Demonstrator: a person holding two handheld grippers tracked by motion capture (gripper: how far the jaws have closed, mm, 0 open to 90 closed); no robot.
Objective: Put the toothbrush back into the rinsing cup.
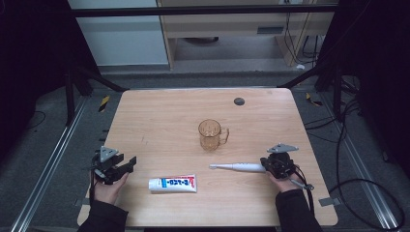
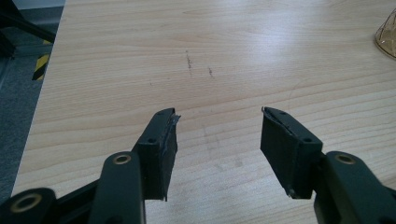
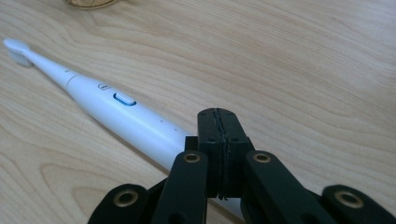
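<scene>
A white electric toothbrush lies flat on the wooden table, its head pointing left. My right gripper sits at the handle end. In the right gripper view the jaws of my right gripper are shut pad against pad, with nothing between them, and the toothbrush runs underneath them. My left gripper rests at the table's left front. Its jaws stand open over bare wood. A white and blue toothpaste tube lies between the two hands near the front edge.
A clear amber mug with its handle to the right stands upright at mid-table; its edge and its base also show. A dark round cap sits near the far edge. Metal frame rails run along both sides.
</scene>
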